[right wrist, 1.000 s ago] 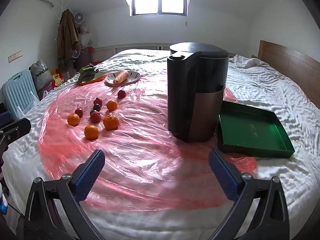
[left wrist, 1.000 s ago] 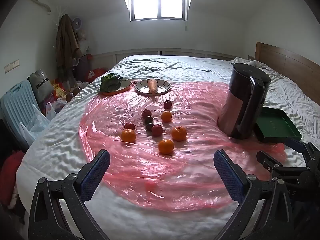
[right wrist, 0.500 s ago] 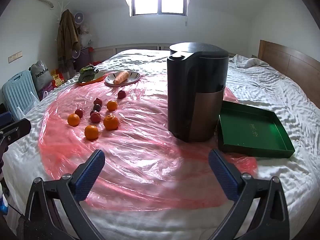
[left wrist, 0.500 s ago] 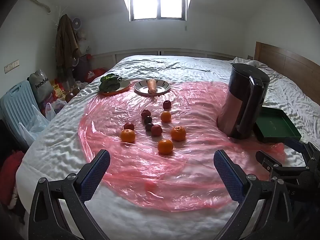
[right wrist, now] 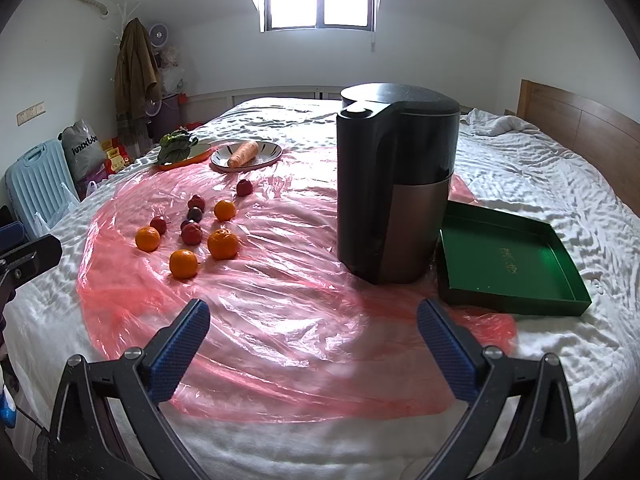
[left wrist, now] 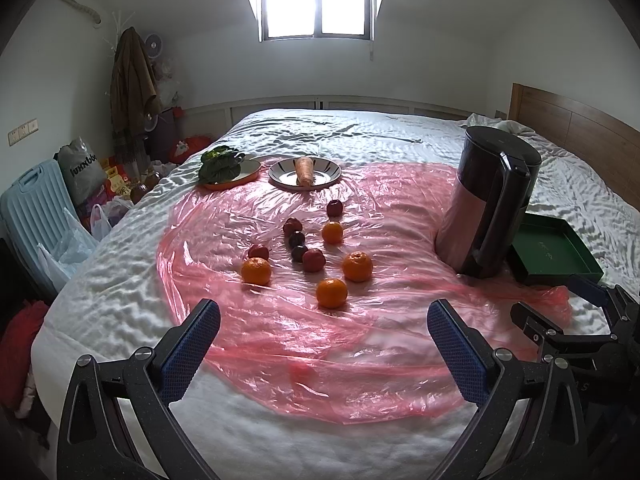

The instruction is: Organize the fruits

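With both our left gripper [left wrist: 323,334] and right gripper [right wrist: 313,330] released, the nearest orange [left wrist: 331,292] may roll on slick plastic sheet [left wrist: 360,344]

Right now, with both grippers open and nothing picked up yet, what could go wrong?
The oranges, such as the nearest orange, lie loose on the crinkled pink plastic sheet; a nudge may roll them. The tall black kettle stands between the fruit and the green tray, so a carry could clip it.
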Available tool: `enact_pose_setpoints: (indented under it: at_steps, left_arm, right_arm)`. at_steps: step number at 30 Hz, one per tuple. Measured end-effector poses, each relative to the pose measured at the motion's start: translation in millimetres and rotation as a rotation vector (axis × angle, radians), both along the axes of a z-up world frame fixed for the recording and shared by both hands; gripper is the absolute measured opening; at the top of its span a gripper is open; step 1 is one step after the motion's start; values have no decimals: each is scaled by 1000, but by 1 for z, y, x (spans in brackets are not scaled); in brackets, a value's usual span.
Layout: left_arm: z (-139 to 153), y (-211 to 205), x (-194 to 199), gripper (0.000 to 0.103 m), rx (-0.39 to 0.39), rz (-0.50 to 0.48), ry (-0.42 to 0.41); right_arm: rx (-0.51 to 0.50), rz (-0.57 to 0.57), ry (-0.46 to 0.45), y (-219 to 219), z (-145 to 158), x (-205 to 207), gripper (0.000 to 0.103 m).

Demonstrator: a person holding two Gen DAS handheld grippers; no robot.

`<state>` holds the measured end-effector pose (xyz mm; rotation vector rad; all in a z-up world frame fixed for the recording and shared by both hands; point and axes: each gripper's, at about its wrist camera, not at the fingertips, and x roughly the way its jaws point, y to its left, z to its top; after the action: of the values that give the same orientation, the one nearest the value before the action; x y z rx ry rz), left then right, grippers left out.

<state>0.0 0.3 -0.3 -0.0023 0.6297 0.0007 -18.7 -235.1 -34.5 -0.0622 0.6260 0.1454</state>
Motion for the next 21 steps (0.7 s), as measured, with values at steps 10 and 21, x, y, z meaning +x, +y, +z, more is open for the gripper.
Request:
enact_pose_setpoints:
  at_steps: [10, 21]
  left_arm:
    - [0, 2, 1, 102, -3, 1, 2]
    - [-1, 2, 1, 102, -3, 1, 3]
  right_arm:
    - [0, -1, 0, 1, 0, 0, 103]
    - [1, -2, 2, 0, -1, 1, 103]
